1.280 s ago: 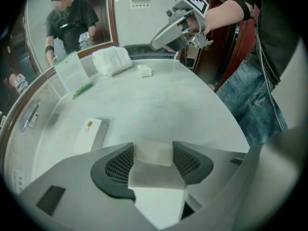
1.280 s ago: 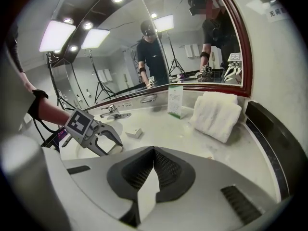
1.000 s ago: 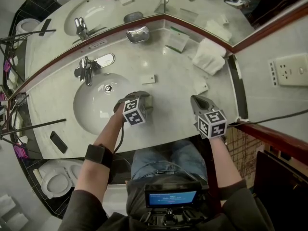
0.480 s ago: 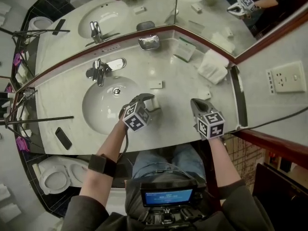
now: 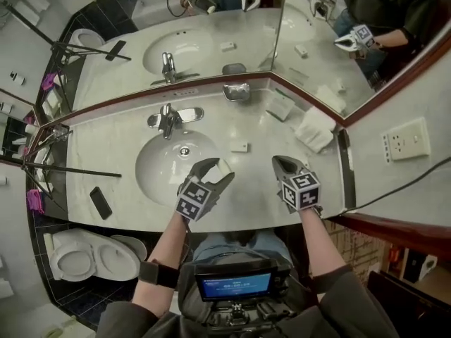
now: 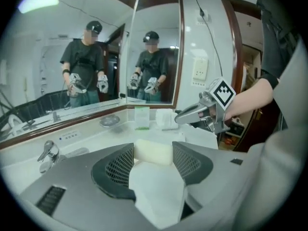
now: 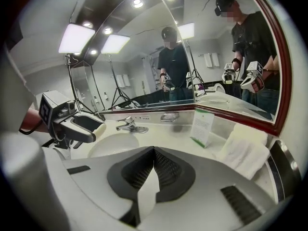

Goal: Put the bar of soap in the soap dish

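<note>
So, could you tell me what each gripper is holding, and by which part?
Left gripper holds the bar of soap by its two ends; right gripper is shut, empty.

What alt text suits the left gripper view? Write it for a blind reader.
The left gripper clamps the soap over a pale counter. Beyond, a metal dish sits by the mirror, a faucet at left, the shut right gripper at right.
</note>
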Action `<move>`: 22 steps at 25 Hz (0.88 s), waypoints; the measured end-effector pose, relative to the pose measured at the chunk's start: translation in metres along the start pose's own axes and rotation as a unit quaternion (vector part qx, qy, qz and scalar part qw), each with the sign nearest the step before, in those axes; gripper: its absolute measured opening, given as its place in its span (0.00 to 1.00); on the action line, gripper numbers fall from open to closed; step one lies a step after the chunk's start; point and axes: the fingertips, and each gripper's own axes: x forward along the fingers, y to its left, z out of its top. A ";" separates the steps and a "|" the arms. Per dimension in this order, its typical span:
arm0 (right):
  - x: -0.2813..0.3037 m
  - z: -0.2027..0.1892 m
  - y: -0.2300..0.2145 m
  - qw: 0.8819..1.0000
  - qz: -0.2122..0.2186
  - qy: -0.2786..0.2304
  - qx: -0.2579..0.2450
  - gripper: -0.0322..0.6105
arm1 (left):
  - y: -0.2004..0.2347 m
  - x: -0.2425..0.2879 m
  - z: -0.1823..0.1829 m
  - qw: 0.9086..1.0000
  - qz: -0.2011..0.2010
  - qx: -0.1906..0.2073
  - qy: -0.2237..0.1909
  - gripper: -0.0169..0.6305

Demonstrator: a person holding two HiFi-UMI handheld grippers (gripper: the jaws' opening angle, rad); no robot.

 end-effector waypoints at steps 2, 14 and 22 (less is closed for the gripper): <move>0.002 0.006 0.005 1.000 0.007 -0.002 -0.006 0.08 | 0.004 -0.012 0.003 0.999 0.024 -0.023 -0.019 0.42; 0.027 0.024 0.023 0.999 0.035 0.003 -0.026 0.08 | 0.039 -0.010 0.017 0.996 0.074 -0.038 -0.033 0.42; 0.068 0.066 0.013 0.998 0.043 -0.007 -0.051 0.08 | 0.099 0.040 0.052 0.995 0.082 -0.048 -0.032 0.42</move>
